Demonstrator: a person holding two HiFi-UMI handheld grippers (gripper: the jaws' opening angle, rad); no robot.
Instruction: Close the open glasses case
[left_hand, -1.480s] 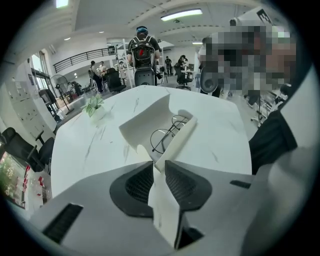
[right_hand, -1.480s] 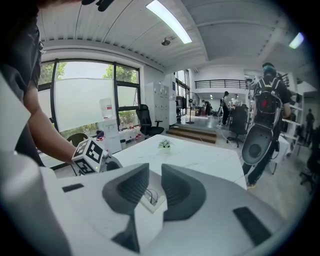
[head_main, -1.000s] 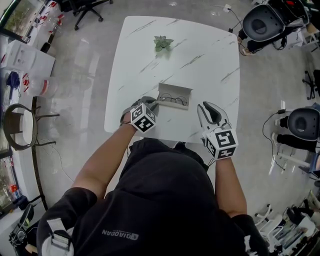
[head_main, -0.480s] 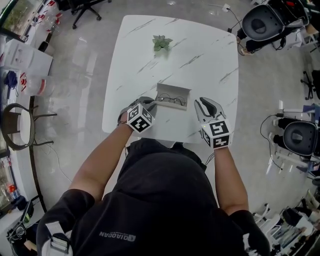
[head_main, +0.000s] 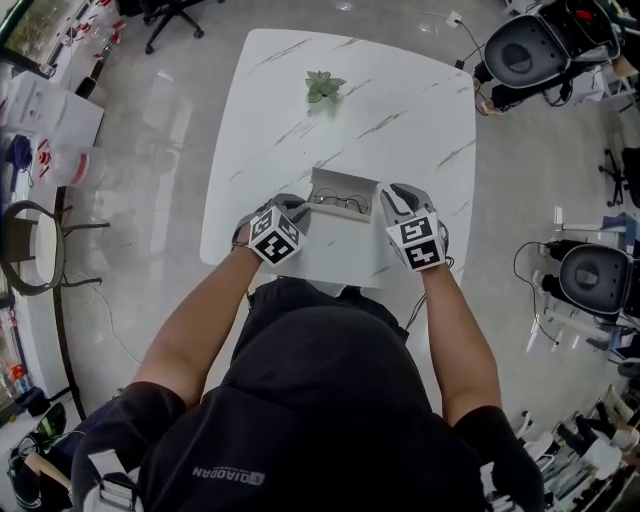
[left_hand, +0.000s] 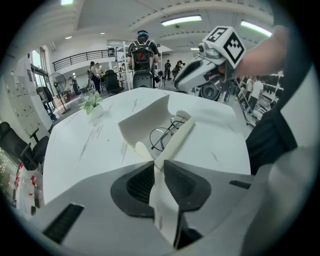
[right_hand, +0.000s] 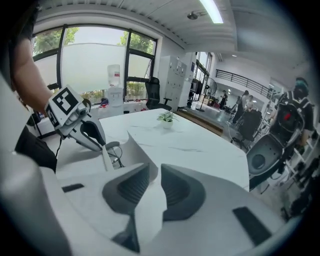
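Here the glasses case (left_hand: 145, 124) lies left-to-right, left tongs (left_hand: 159, 166) pinching its end, right tongs (right_hand: 155, 171) slightly parted.

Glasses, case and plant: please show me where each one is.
glasses (left_hand: 161, 140), left gripper view, on the nearer lens.
case (left_hand: 142, 120), left gripper view, on its raised white wall.
plant (head_main: 322, 85), head view, on the leaves.

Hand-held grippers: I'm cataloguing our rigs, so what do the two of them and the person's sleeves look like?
The left hand-held gripper and the right hand-held gripper both have smooth white moulded bodies, with dark grey ribbed insets at the jaws. Each carries a white cube printed with black square markers. The person wears a black short-sleeved top.
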